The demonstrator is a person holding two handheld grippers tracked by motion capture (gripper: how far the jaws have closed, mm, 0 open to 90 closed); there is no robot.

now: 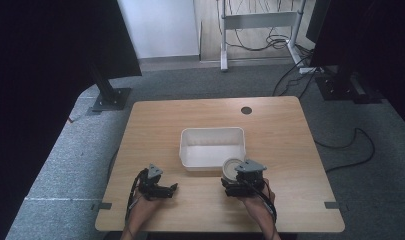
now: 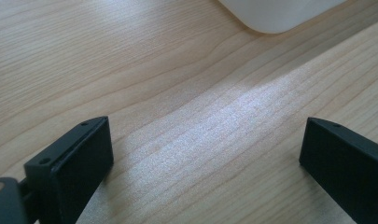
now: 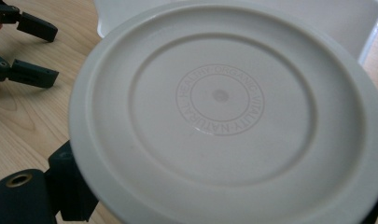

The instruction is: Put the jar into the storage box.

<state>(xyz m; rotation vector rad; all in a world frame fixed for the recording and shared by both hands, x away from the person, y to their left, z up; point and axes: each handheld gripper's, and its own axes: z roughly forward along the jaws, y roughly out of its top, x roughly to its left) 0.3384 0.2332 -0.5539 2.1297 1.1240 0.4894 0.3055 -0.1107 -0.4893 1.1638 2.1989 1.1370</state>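
A round white plate (image 1: 233,168) with an embossed ring of lettering on its underside (image 3: 219,98) hangs at the front right corner of a white rectangular bin (image 1: 212,131). My right gripper (image 1: 240,178) is shut on the plate; one black finger (image 3: 71,186) shows at the plate's lower left edge. The bin's wall (image 3: 354,18) rises just behind the plate. My left gripper (image 1: 172,188) rests low over the wooden table (image 1: 280,140), left of the plate, and is open, its jaws wide apart (image 2: 205,158) with bare wood between them. It also appears far off (image 3: 53,55).
The bin stands at the table's middle, and its corner (image 2: 280,14) is ahead of the left gripper. A small round hole (image 1: 246,110) sits near the table's far edge. Cables and stand legs lie on the carpet beyond the table.
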